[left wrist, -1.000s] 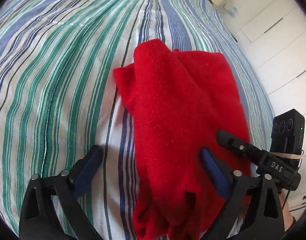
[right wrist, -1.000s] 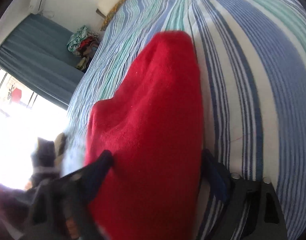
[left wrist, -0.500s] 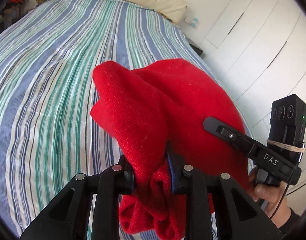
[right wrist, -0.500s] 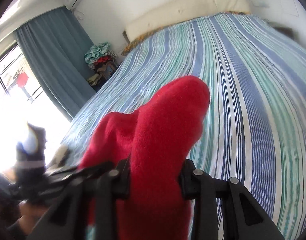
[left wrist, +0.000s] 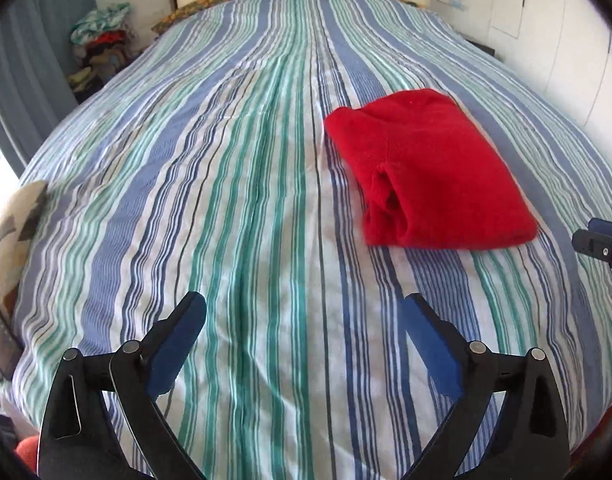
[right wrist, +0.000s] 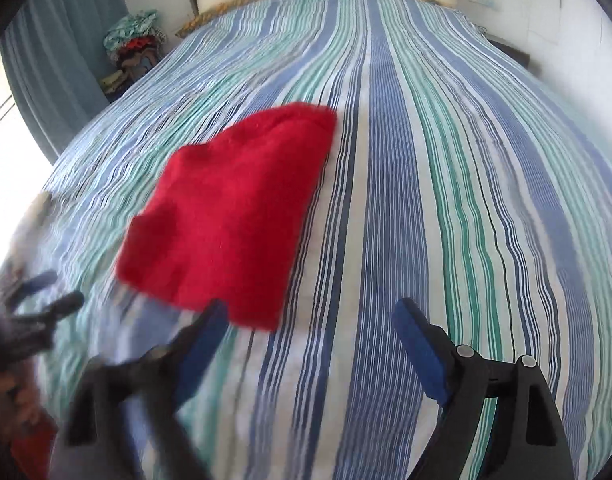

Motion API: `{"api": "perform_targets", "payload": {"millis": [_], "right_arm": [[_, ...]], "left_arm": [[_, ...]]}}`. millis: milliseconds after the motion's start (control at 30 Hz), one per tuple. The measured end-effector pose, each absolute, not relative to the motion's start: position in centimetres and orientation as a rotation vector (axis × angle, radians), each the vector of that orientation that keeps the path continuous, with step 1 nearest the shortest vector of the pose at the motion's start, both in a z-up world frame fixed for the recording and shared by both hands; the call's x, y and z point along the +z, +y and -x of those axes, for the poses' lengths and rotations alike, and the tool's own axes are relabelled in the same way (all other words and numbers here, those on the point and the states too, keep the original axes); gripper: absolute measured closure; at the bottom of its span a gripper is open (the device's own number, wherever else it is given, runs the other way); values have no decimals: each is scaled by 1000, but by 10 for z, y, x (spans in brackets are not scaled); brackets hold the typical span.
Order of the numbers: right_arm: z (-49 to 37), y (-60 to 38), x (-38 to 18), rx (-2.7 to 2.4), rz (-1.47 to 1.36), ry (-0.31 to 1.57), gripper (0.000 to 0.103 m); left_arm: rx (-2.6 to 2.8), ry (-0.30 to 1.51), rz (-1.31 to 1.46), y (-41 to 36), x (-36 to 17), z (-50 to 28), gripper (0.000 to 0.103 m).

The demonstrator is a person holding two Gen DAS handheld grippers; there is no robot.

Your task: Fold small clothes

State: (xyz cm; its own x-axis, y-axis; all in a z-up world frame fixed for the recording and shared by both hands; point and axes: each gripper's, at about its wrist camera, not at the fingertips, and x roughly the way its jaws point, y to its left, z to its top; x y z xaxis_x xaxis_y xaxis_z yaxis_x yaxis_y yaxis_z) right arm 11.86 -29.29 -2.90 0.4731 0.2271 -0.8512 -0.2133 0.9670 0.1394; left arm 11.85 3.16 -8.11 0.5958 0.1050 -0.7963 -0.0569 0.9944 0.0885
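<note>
We see the folded red garment (left wrist: 430,168) lying flat on the striped bedspread (left wrist: 233,208), with bare sheet on every side. Our left gripper (left wrist: 303,316) and right gripper (right wrist: 310,320) both gape wide and hold nothing; the right one's left finger (right wrist: 197,344) is blurred.

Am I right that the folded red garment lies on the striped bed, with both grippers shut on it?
Not quite. The red garment does lie folded on the striped bed, but both grippers are open and clear of it. The left wrist view shows the left gripper spread wide; the right wrist view shows the right gripper likewise.
</note>
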Motion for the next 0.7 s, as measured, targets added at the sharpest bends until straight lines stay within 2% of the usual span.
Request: {"api": "perform_targets", "payload": {"millis": [100,167,433,700], "right_arm": [[-84,-289,-16,301,-31,1047,13],[-59,-285,-4,302,-36,1012,0],[-22,-258,27,288,85,939,0],[-18,-256,46,262,83,927,0]], "left_arm": [[99,950,-79,18,-72,-105,4],[123,940,-92,15,-66,-99,4],[247,887,-134,8,-34,-75,4],[167,934,-75,2,-22,-63,4]]}}
